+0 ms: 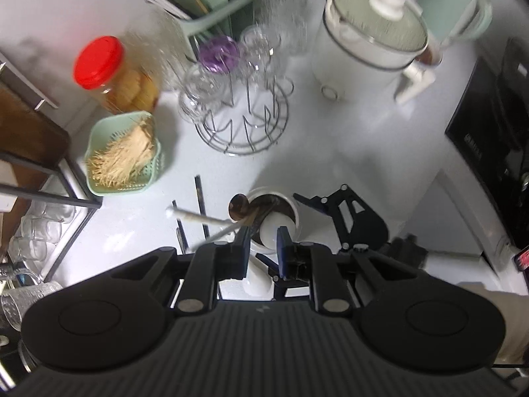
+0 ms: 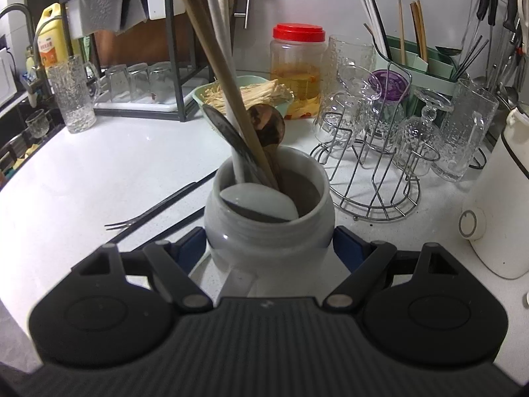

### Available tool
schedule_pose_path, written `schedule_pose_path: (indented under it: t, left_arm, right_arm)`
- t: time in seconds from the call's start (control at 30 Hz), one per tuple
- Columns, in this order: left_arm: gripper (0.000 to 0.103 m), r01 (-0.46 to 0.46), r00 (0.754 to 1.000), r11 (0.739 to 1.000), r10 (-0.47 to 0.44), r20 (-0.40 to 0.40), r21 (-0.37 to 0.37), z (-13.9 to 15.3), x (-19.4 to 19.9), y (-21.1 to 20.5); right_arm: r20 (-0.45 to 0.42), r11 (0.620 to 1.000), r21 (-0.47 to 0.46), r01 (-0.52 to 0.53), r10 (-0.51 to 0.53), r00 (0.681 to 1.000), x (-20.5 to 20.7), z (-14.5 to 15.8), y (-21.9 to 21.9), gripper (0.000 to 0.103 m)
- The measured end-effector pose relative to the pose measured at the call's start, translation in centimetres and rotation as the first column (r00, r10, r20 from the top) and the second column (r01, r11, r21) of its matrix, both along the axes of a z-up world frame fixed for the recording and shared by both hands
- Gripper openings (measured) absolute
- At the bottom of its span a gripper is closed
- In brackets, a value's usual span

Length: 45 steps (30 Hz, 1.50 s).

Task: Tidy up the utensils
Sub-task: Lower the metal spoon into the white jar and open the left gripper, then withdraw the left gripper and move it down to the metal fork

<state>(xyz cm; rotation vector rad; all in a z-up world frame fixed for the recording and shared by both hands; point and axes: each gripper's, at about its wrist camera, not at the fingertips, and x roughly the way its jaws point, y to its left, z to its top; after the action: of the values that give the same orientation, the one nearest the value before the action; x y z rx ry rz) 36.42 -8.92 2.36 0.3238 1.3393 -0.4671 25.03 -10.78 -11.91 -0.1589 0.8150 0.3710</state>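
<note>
A white jar (image 2: pixel 267 228) of spoons and chopsticks stands on the white counter (image 2: pixel 99 178), pinched at its sides by the right gripper (image 2: pixel 267 248). Above it, the left gripper (image 1: pixel 263 248) hangs slightly spread, empty. A fork (image 2: pixel 155 210) lies beside the jar.

- Utensil jar (image 2: pixel 267 228) stands on the worktop (image 2: pixel 82 178), spoons (image 2: pixel 261 205) inside it.
- Fork (image 2: pixel 155 208) lies left of the jar.
- Glass rack (image 2: pixel 373 165) stands right, behind it.
</note>
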Motion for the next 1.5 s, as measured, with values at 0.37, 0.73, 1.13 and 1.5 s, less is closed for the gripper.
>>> schedule_pose_path:
  t: [0.37,0.73,1.13,1.5]
  left_arm:
    - [0.02,-0.158,0.955,0.978,0.186,0.233,-0.133,2.8,-6.2,7.3]
    - [0.02,-0.271,0.9,0.934,0.332,0.283,-0.234,-0.5,-8.9,11.9]
    - [0.02,-0.378,0.843,0.867,0.467,0.267,-0.324,-10.0,-11.8,15.6]
    - [0.037,-0.392,0.84,0.893,0.446,0.31,-0.222,-19.9,-13.5,18.2]
  right_arm:
    - [0.008,1.0,0.012,0.027,-0.027,1.0,0.1,-0.1,0.2,0.086]
    - [0.016,0.999,0.014,0.043,-0.043,0.999,-0.5,0.0,0.0,0.086]
    - [0.021,0.997,0.009,0.071,-0.071,0.997,-1.0,0.0,-0.4,0.086]
    - [0.043,0.998,0.007,0.064,-0.064,0.997,-1.4,-0.1,-0.4,0.086]
